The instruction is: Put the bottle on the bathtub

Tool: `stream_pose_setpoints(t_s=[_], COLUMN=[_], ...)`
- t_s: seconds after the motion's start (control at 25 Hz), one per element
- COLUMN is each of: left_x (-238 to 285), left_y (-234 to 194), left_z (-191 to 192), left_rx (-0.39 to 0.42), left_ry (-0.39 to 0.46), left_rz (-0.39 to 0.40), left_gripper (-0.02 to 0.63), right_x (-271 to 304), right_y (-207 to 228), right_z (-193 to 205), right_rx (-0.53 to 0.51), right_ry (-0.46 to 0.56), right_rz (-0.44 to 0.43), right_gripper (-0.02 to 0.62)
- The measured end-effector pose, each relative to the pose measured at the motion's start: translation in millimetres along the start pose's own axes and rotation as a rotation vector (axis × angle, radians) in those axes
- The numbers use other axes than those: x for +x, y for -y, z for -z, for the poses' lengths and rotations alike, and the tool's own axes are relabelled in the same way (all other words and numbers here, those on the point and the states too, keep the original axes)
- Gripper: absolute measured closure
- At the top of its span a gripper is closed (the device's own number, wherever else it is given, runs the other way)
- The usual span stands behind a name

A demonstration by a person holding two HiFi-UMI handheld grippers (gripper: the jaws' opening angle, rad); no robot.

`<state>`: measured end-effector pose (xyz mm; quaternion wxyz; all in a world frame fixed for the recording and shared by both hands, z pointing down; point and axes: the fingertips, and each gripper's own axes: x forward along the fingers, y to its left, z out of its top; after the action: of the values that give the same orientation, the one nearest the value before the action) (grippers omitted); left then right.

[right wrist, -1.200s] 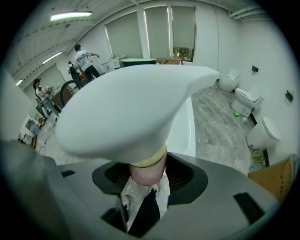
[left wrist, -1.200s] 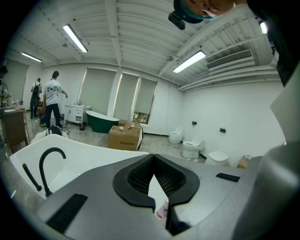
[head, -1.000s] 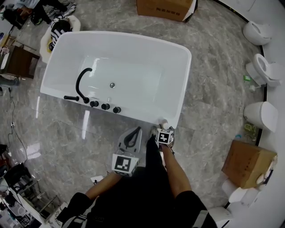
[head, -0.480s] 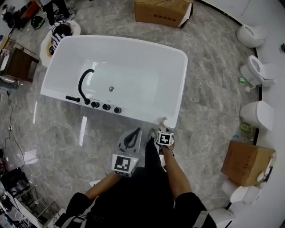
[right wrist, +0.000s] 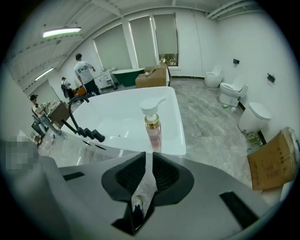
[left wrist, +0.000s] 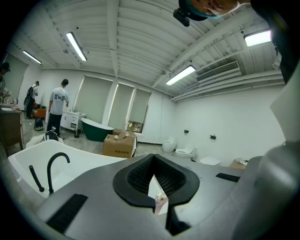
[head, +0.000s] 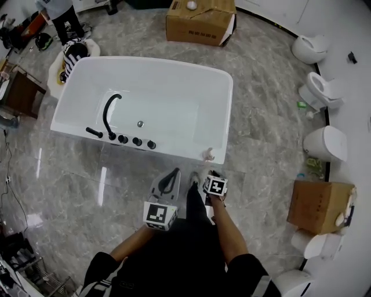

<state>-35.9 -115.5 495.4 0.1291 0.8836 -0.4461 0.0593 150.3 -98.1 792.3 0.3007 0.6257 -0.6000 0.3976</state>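
A small pink pump bottle (head: 207, 154) (right wrist: 152, 127) stands upright on the near right corner of the white bathtub's rim (head: 223, 116) (right wrist: 177, 123). My right gripper (head: 211, 174) (right wrist: 147, 157) hangs just short of the bottle, apart from it. Its jaws show a narrow gap with nothing between them. My left gripper (head: 175, 171) (left wrist: 153, 158) is beside it to the left, over the floor, its tips touching and empty. Through the slit below those tips the left gripper view shows the bottle (left wrist: 160, 202).
A black faucet (head: 109, 110) and knobs sit on the tub's near rim. Cardboard boxes lie beyond the tub (head: 200, 22) and at right (head: 320, 207). Toilets (head: 324, 142) line the right wall. People stand at the far left (head: 58, 11). The floor is grey marble tile.
My right gripper has drawn back a little from the bottle, which stays standing on the tub's corner. The head view has shifted, so the tub sits lower in the frame.
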Motion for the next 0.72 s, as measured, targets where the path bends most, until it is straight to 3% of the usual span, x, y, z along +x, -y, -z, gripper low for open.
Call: stream_pose_setpoints(t_s=[0.32,0.72], left_x=[-53.4,-76.4], left_y=[18.0,37.6], left_z=[-3.0,-12.7], left_rx=[0.012,0.028], left_ry=[0.032,0.049], left_rz=[0.053,0.073], left_gripper=[0.591,0.591], right_x=[-73.6,-154.4], right_y=[-21.9,-47.1], right_z=[10.2,0.0], right_rx=[0.026,0.060], right_ry=[0.131,0.269], right_rz=[-0.014,-0.082], right_gripper=[0.558,0.584])
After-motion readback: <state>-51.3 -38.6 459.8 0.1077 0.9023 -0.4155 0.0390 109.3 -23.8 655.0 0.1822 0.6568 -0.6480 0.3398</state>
